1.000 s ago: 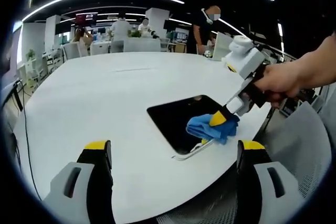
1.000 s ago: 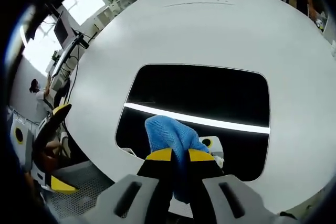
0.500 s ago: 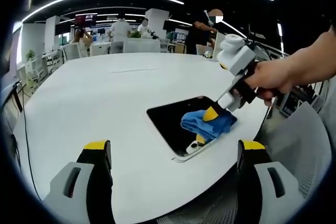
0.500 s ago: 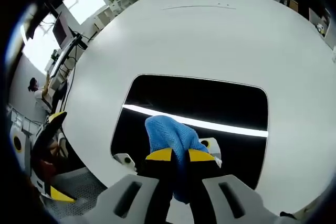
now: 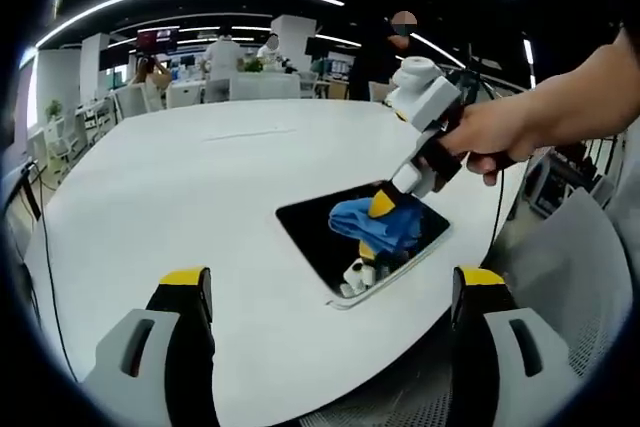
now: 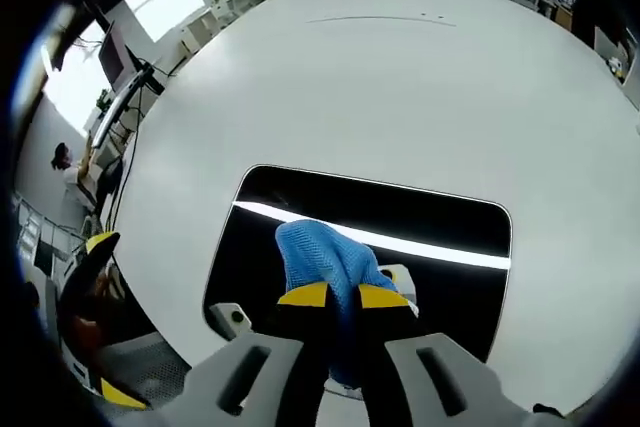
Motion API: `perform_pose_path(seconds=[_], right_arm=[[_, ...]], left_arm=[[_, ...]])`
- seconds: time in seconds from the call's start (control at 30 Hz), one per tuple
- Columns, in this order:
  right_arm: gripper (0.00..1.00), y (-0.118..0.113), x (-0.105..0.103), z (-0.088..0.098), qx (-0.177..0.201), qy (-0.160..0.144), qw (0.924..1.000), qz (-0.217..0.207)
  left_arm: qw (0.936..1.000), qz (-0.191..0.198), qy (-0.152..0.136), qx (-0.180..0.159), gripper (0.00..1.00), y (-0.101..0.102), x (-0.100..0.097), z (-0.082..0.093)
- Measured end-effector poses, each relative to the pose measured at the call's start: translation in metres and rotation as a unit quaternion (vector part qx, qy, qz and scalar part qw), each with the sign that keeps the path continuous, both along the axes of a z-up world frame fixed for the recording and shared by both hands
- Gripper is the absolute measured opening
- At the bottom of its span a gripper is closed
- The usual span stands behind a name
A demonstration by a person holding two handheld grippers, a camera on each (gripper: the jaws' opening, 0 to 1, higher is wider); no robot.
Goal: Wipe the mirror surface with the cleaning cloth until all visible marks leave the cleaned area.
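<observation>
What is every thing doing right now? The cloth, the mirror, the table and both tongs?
cleaning cloth: bunched up, pinched in the right tongs, pressed on the mirror.
mirror: lying flat on the table, dark, reflecting a bright light strip.
right tongs: shut on the cleaning cloth, over the mirror.
left tongs: open, holding nothing, back from the mirror.
table: white, carrying the mirror near its edge.

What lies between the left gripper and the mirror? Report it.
Bare white table only. In the left gripper view the open left gripper hangs short of the mirror, where the right gripper presses the blue cloth.
</observation>
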State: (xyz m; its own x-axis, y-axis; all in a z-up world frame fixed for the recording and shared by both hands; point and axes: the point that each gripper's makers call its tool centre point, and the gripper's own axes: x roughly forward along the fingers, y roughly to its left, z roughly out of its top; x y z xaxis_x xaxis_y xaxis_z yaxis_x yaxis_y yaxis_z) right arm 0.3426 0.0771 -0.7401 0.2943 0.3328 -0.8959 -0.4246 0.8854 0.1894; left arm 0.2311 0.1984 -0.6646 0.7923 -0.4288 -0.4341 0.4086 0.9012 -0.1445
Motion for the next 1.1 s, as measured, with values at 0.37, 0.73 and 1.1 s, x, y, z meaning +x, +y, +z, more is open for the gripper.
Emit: perform_pose_path(seconds=[0.37,0.73,1.1], right_arm=[[0.03,0.004,0.019,-0.001,-0.004,-0.005,1.0000,-0.002],[0.03,0.008,0.033,0.000,-0.015,-0.013,0.9998,-0.001],[0.03,0.010,0.042,0.000,-0.016,-0.018,0.9997,0.002]], left_arm=[[1.0000,-0.006,-0.002,-0.004,0.98,-0.002,0.001,0.000],[1.0000,-0.006,-0.002,-0.007,0.97,-0.001,0.002,0.001],[1.0000,-0.003,-0.002,-0.006,0.96,0.000,0.002,0.000]])
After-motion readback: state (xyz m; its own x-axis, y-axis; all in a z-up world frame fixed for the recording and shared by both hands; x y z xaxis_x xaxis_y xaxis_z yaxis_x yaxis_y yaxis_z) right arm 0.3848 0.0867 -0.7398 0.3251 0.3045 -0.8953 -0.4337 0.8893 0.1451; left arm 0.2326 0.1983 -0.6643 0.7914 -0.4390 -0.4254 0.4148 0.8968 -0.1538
